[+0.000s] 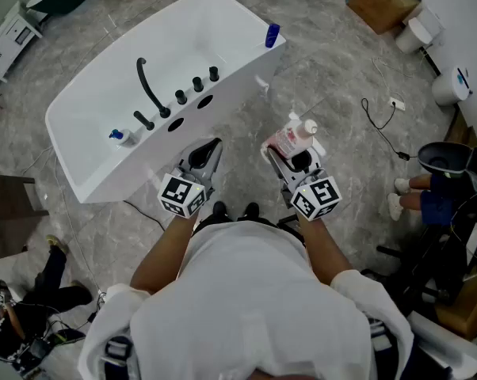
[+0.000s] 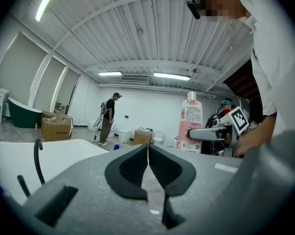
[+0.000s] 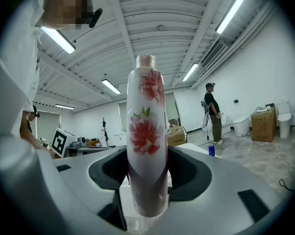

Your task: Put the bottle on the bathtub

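The tall white plastic bottle with pink flowers (image 1: 295,137) sits in the middle right of the head view. It is over the grey floor, near the big white bathtub (image 1: 207,22) but not touching it. The right gripper (image 1: 288,150) has its jaws wide apart and squeezes the bottle low down, one jaw on each side. The bottle stands upright. The left gripper (image 1: 207,150) is in the middle of the frame. Its jaws are pressed together and it holds nothing.

I think a few things could go wrong. The bottle is tall and is held near its bottom, so it could lean or slip out if the hand shakes. The flat edge of the tub is thin. If the bottle is set down crooked, it could tip into the tub or drop to the floor. It could also bump the curved black tap (image 1: 150,87) or the round black knobs (image 1: 197,84).

The tub looks empty inside. On its edge at the top of the frame stands a small blue bottle (image 1: 272,35). At the left edge sits a small blue and white thing (image 1: 117,135); I cannot tell what it is.
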